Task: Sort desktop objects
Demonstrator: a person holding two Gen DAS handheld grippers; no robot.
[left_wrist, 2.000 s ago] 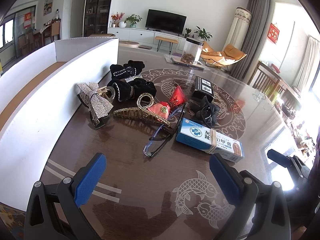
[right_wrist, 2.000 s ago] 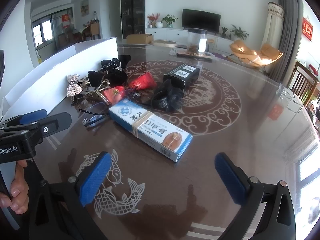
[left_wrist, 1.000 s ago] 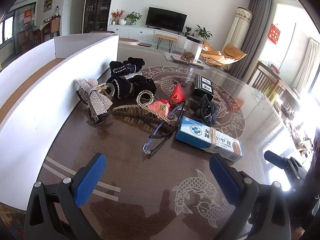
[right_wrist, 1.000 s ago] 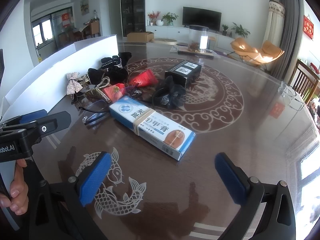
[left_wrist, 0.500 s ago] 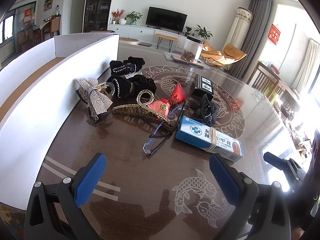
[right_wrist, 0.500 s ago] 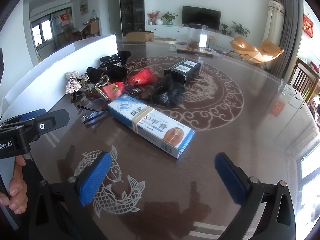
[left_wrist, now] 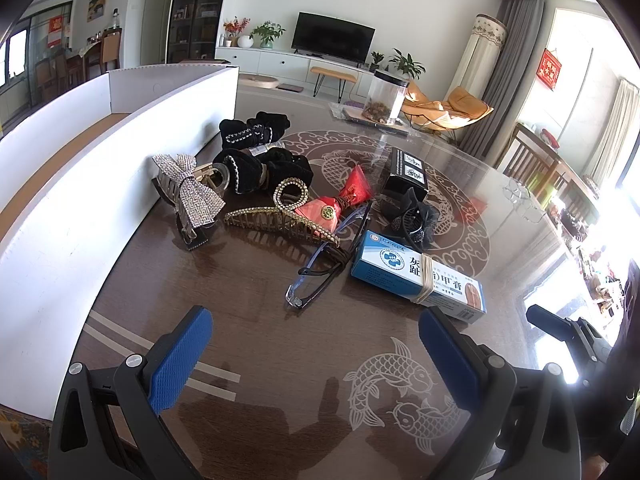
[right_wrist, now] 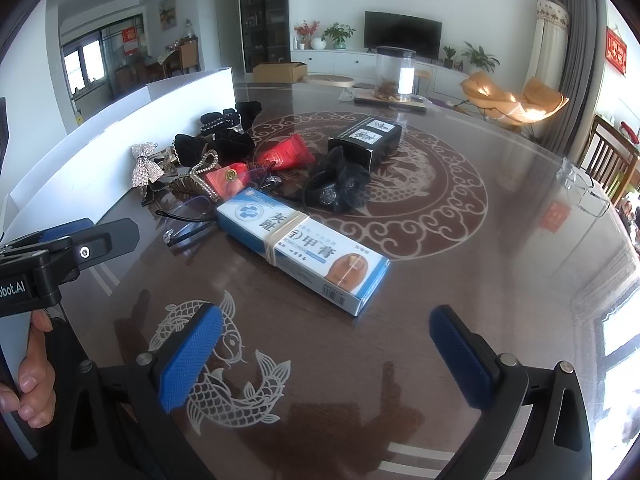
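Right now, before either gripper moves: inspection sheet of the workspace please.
Surface: dark glossy table with fish and dragon inlay, sun glare at right.
Job's things: blue and white box with rubber band, glasses, black box, gold hair claw, silver bow clip, red pouches, black hair ties.
Bin: white tray along the left edge.
Clutter: clear jar at the far side.
Grippers: left gripper and right gripper open, empty.
Cables: nothing seen.
Surroundings: living room, TV, chairs.

Bare table point(left_wrist: 248, 320) before both spread claws; white box wall point(left_wrist: 80, 216) flanking the clutter's left.
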